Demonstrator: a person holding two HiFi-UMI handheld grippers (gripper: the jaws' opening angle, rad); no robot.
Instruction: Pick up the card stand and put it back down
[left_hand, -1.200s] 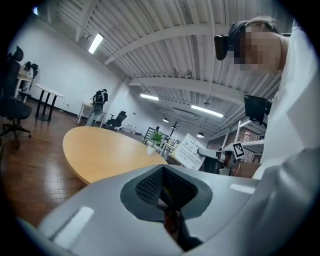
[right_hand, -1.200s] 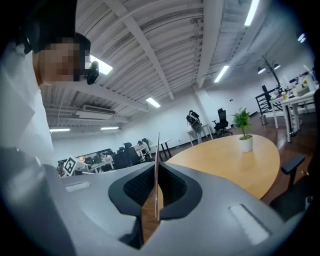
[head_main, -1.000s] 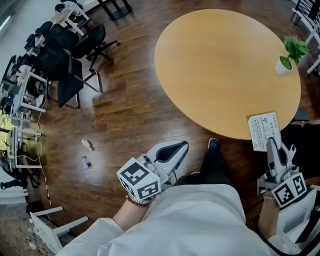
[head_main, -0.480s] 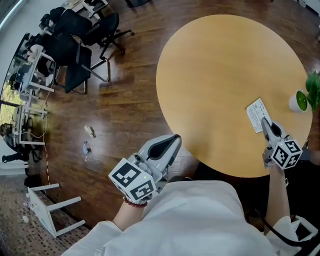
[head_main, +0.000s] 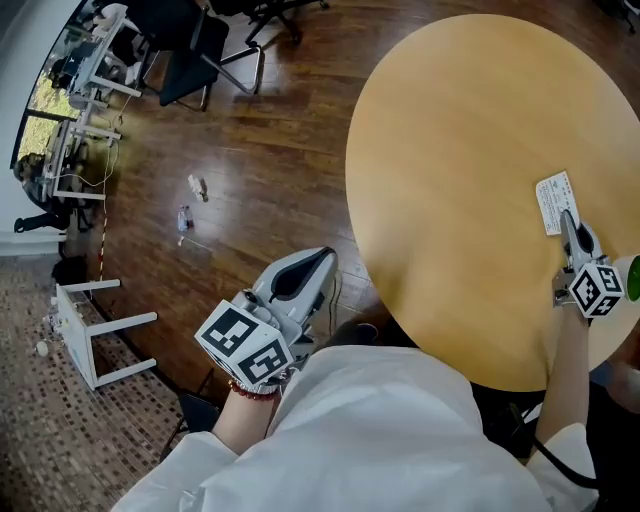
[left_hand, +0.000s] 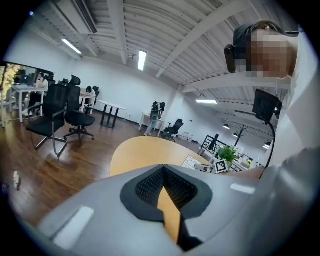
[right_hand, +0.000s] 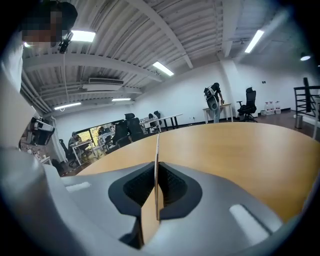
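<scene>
**Open-plan office, put-down step in hand**

Dark wooden floor (head_main: 250, 150) across the left of the head view, with office chairs (head_main: 190, 40) at the upper left. Round wooden table (head_main: 450, 150) filling the upper right.

Right gripper (head_main: 570, 225) at the far right of that frame, over the table's right part, clenched on the card stand (head_main: 556, 203). Seen in the right gripper view as a thin panel (right_hand: 156, 165) standing edge-on and upright between the pressed pads, with the tabletop (right_hand: 225, 150) stretching away beyond. No telling whether the stand's base touches the wood or hangs just above it.

Left gripper (head_main: 318, 262) at lower centre of the head view, off the table's edge and over the floor. Jaws together on nothing, taking no part.

Judged to be the second half of the task: stand lifted and carried, not yet let go.

Next move, by that reading:
- Lower gently until the base sits flat on the tabletop.
- Keep the panel upright and well in from the rim.
- Part the jaws, then draw straight back along the panel's line to avoid tipping it.
</scene>
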